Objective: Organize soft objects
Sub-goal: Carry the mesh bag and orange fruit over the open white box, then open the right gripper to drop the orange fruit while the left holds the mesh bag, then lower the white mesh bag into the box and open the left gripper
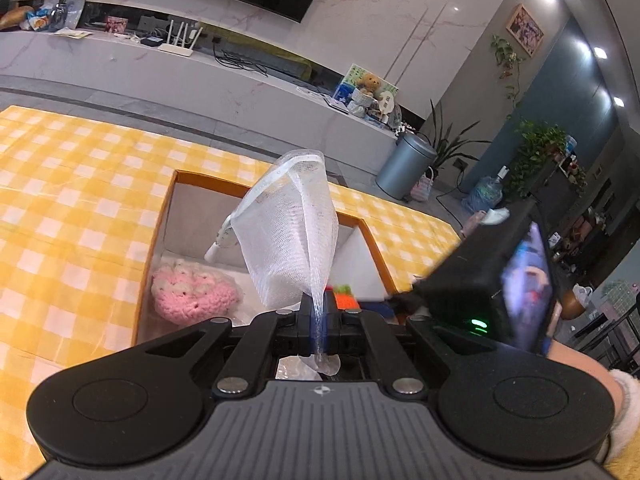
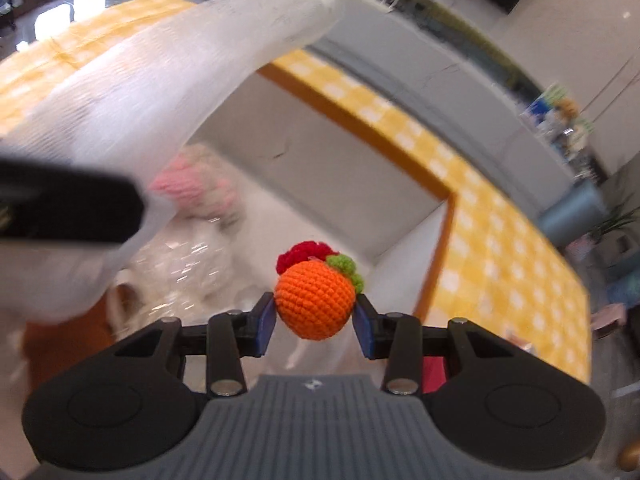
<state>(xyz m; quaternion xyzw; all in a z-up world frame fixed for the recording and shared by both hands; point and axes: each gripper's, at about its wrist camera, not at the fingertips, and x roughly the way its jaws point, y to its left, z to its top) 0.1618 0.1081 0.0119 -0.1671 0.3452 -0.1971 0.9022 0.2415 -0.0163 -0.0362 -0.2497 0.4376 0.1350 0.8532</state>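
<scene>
My left gripper (image 1: pixel 318 320) is shut on the edge of a white mesh bag (image 1: pixel 290 236), which stands up over an orange-rimmed box (image 1: pixel 160 216). A pink crochet piece (image 1: pixel 192 292) lies inside the box. In the right wrist view my right gripper (image 2: pixel 315 312) is shut on an orange crochet ball (image 2: pixel 314 300) with green and red trim, held above the box (image 2: pixel 436 264). The mesh bag (image 2: pixel 160 92) arches blurred across the upper left of that view, and the left gripper's dark finger (image 2: pixel 68 208) shows at the left edge. The right gripper's body (image 1: pixel 480 280) appears beside the bag.
The box sits in a yellow-and-white checked cloth (image 1: pixel 72 184). Crinkly clear wrapping (image 2: pixel 188 264) and the pink crochet piece (image 2: pixel 196 188) lie in the box. Beyond stand a white TV console (image 1: pixel 240 80), a grey bin (image 1: pixel 404 164) and potted plants (image 1: pixel 536 152).
</scene>
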